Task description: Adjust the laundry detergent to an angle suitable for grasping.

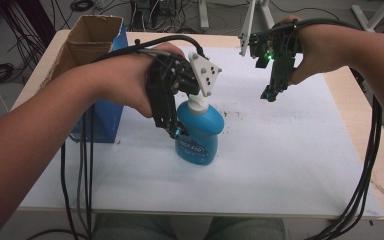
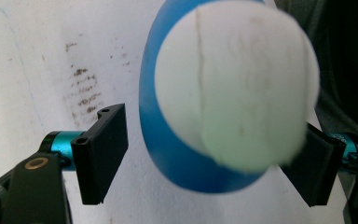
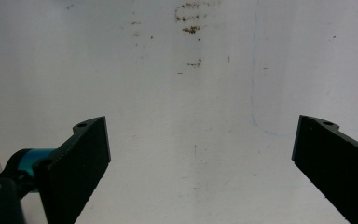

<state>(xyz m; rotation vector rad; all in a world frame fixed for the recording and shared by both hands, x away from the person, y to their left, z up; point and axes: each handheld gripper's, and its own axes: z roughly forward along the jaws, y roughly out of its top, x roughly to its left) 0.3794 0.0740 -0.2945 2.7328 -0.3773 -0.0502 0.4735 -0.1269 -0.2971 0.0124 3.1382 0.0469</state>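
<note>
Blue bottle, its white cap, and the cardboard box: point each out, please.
blue bottle [image 1: 196, 142]: high view, on its labelled front.
white cap [image 2: 235, 86]: left gripper view, on the cap's top.
cardboard box [image 1: 82, 47]: high view, on its open brown flap.

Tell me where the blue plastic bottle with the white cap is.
The blue plastic bottle stands left of centre on the white sheet, right of the cardboard box, between the left gripper's open jaws.

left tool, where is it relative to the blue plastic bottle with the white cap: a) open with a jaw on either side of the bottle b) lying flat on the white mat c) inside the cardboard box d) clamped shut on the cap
a: the left tool is open, its black jaws flanking the blue plastic bottle with the white cap, with a visible gap at the left jaw.
</note>
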